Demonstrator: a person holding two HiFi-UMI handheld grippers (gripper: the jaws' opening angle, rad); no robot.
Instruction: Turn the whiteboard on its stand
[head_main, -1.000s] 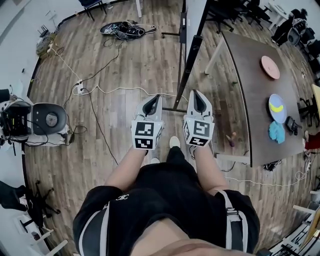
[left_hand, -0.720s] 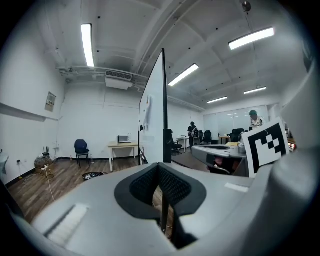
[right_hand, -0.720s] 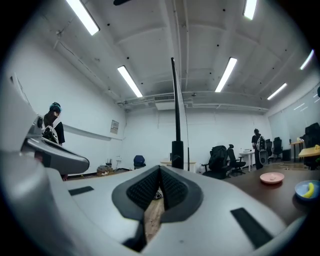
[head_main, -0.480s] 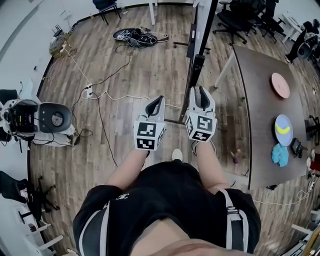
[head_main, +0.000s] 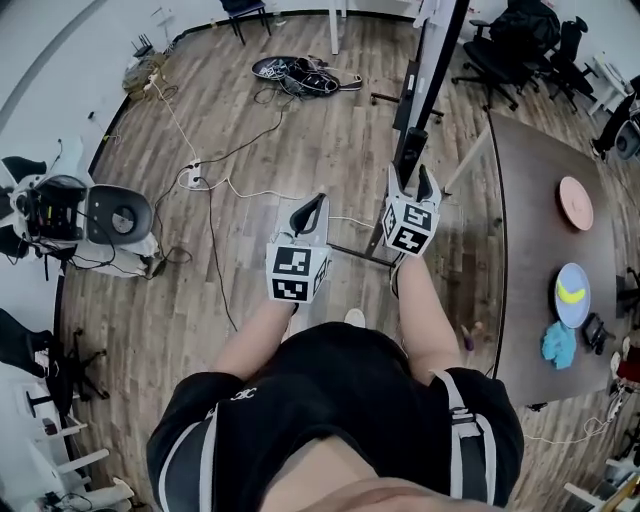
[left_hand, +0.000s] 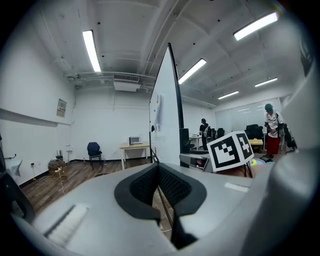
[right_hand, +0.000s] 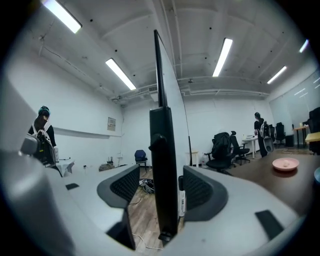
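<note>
The whiteboard (head_main: 418, 110) stands edge-on ahead of me, a tall black-framed panel on a stand whose foot bar (head_main: 355, 252) lies on the wood floor. My right gripper (head_main: 412, 172) reaches level to its near edge. In the right gripper view the black frame edge (right_hand: 164, 165) stands between the jaws of the right gripper (right_hand: 160, 187) with a small gap at each pad; the jaws have just been opening. My left gripper (head_main: 315, 203) hangs shut and empty to the left of the board. The left gripper view shows the left gripper (left_hand: 159, 182) and the white panel (left_hand: 165, 115) beyond it.
A dark table (head_main: 530, 250) at the right carries a pink plate (head_main: 575, 203), a blue plate (head_main: 572, 295) and a teal cloth (head_main: 556, 345). Cables (head_main: 215, 180) cross the floor. A white machine (head_main: 120, 222) sits at the left. Office chairs (head_main: 520, 40) stand behind the board.
My right gripper has moved forward onto the whiteboard's edge and its jaws have spread from shut to open. My left gripper has shifted forward a little, still shut.
</note>
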